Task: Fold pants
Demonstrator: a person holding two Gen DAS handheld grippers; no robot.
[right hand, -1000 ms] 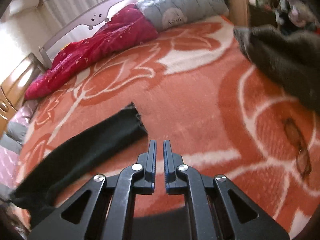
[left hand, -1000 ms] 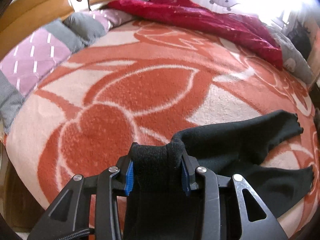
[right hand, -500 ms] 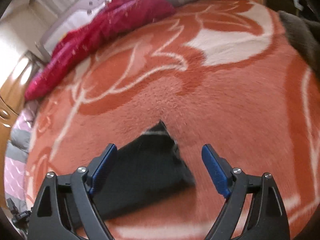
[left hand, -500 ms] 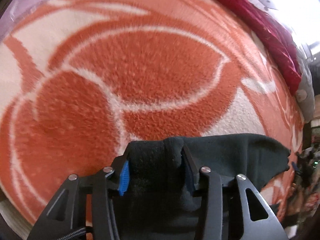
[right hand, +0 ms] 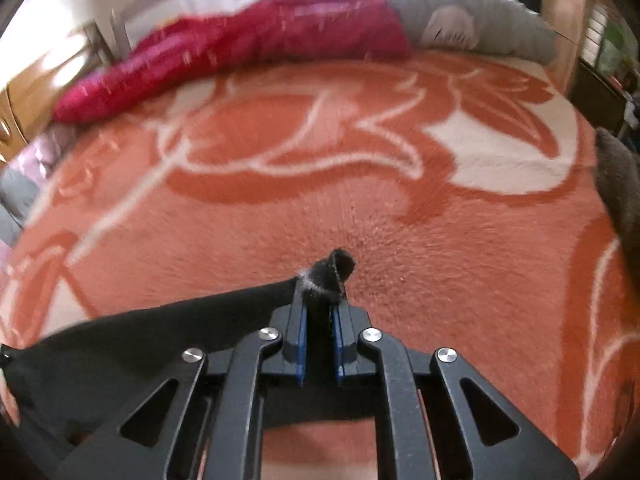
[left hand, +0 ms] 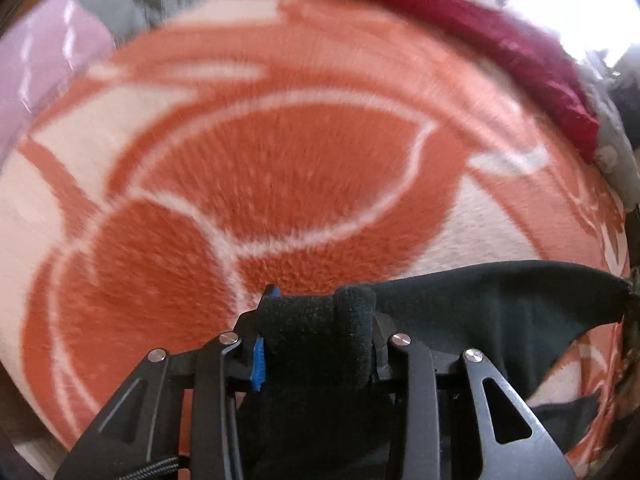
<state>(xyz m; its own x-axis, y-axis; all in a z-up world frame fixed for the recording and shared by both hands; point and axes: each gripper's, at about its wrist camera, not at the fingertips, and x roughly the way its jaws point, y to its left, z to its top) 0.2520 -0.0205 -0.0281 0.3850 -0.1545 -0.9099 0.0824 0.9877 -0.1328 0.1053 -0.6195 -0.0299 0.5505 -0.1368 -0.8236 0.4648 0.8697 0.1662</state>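
The black pants (left hand: 500, 312) lie on an orange and cream flower-pattern blanket (left hand: 280, 168) on the bed. My left gripper (left hand: 316, 320) is shut on a thick bunched part of the pants, which fills the space between its fingers. The fabric stretches out to the right from there. My right gripper (right hand: 320, 312) is shut on the end of a pant leg (right hand: 332, 270), with a small tuft sticking out past the fingertips. The rest of the pants (right hand: 140, 340) trail to the left in the right wrist view.
A crimson quilt (right hand: 240, 48) and a grey pillow (right hand: 480, 24) lie along the far side of the bed. Pink and grey pillows (left hand: 60, 52) sit at the upper left. A dark grey garment (right hand: 620, 184) lies at the right edge.
My right gripper opened over the pant leg's end, then shut on it and lifted it. My left gripper kept its hold and moved, pulling the pants taut. Both views are blurred by motion.
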